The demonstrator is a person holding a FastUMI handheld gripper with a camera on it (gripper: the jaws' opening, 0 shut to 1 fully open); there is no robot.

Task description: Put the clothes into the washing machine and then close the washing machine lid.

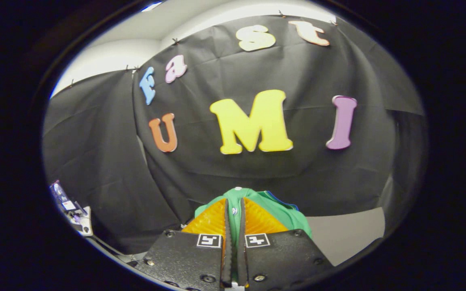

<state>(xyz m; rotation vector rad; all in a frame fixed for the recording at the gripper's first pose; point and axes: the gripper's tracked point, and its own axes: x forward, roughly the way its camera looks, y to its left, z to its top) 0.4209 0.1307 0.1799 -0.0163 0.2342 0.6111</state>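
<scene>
1. Right now the gripper [235,210] has its two orange ribbed fingers [210,220] pressed nearly together, pinching a fold of the green garment [281,210] between them; a thin strip of green shows in the narrow gap.
2. That green garment bunches just ahead of the fingertips and spills toward two o'clock of them, over the right finger. A blue edge [283,201] peeks out at its far side, and a small white button or stud [234,210] sits in the gap at twelve o'clock.
3. Behind the cloth hangs the black booth wall [297,173]. A pale grey surface [344,232] lies at three o'clock of the gripper, and some small equipment [73,212] sits far off at nine o'clock. Which of these, if any, belongs to the washing machine I cannot tell.
4. Handling, as a judgement: the garment is soft, light and limp, so it will droop and swing under the grip and may trail or snag on a rim when lowered into the drum.
5. Hold, as a judgement: a thick bunched fold near the garment's middle grips better than a single layer or hem, which could slide off the ribbed pads.
6. Progress, as a judgement: the clothes are picked up but not yet in the machine, and the lid is not yet dealt with.
</scene>
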